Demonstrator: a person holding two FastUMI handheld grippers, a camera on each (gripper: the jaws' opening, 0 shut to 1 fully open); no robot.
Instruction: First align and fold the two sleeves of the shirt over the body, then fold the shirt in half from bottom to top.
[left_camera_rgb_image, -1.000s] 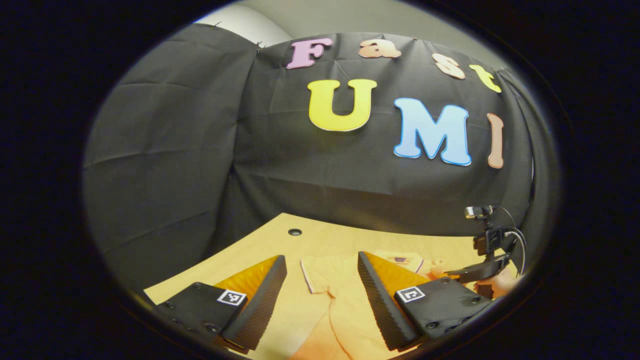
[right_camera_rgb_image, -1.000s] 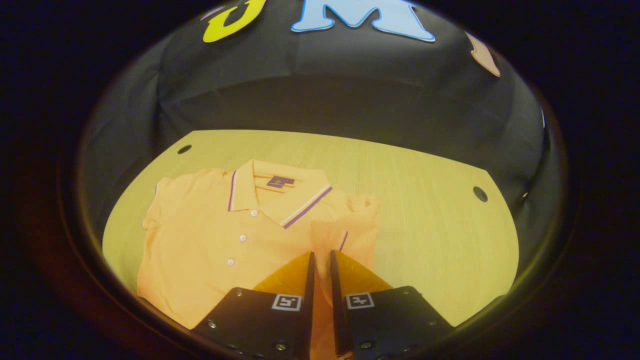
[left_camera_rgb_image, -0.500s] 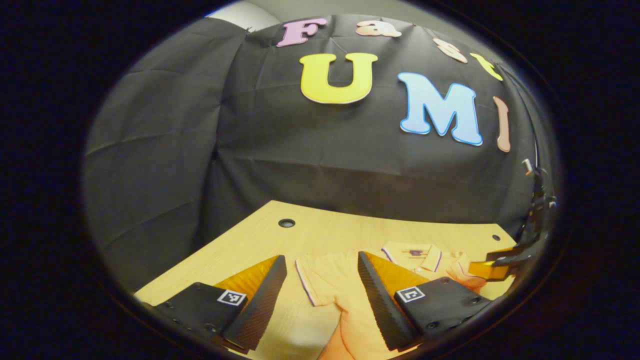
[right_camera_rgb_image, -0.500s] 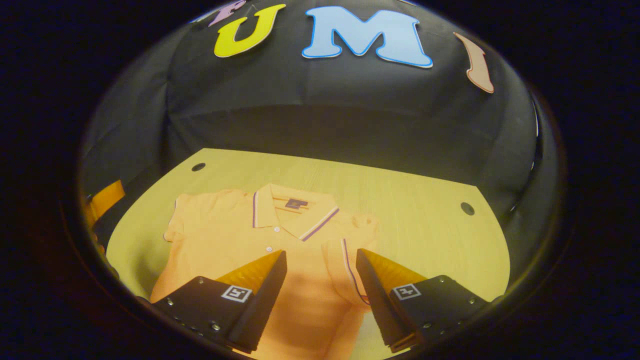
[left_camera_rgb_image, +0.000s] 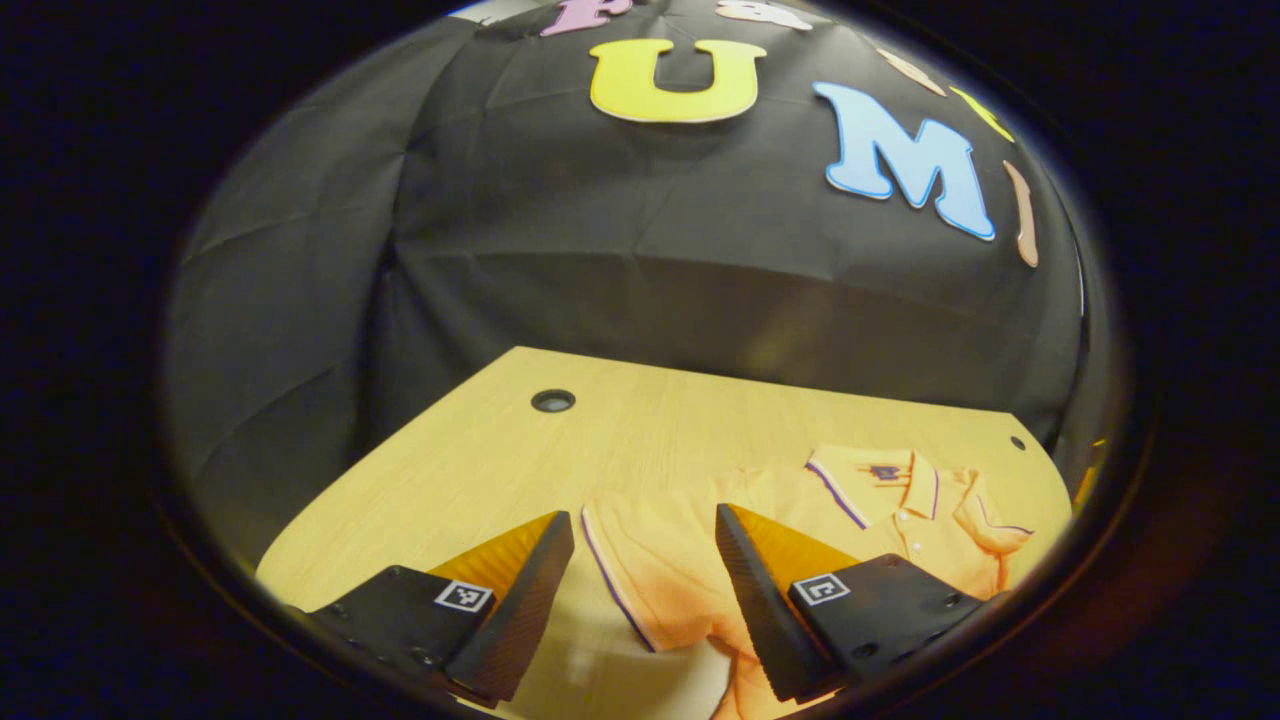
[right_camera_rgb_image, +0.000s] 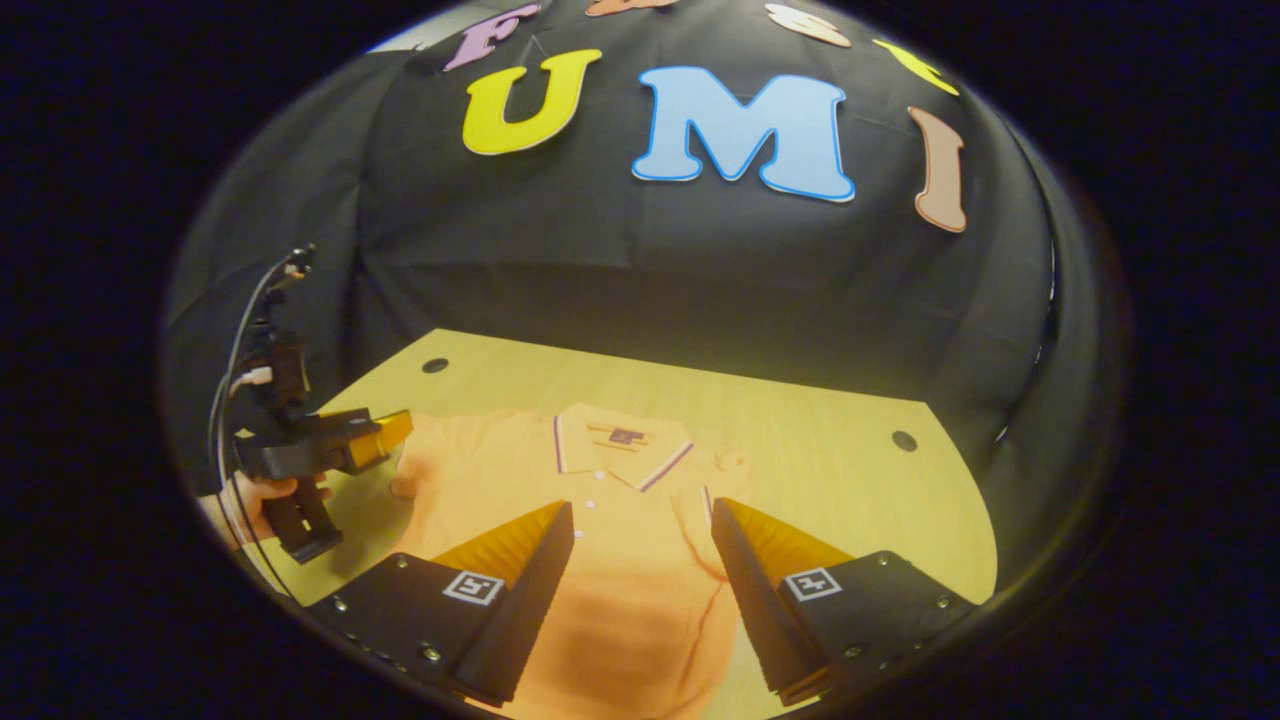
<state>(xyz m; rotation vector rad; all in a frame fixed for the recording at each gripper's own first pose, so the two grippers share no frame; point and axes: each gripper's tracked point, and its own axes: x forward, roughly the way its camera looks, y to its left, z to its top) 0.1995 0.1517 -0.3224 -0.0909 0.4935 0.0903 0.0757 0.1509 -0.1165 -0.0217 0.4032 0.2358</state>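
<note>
In the left gripper view, the left gripper sits at six o'clock with its jaws spread wide and nothing between them. Past the fingertips, the wooden table runs up toward twelve o'clock to the black cloth wall. A round hole is cut in the tabletop at about eleven o'clock from the gripper. The orange polo shirt lies flat on the table from the gap between the fingers out toward three o'clock. Its near sleeve, edged with a dark stripe, lies spread flat between the two fingers. The striped collar lies toward two o'clock.

In the right gripper view, the left gripper shows again at nine o'clock, held above the table by a hand, with cables rising from its top. Whether its jaws are apart cannot be told from this side. Its tips point toward the shirt's sleeve just beside them; whether they touch it cannot be told. The right gripper is at six o'clock, jaws wide apart and holding nothing, above the shirt's body. The collar lies at twelve o'clock from it, with buttons below. At one o'clock the far sleeve is turned in over the body, its shoulder bunched. Bare table extends to three o'clock.
</note>
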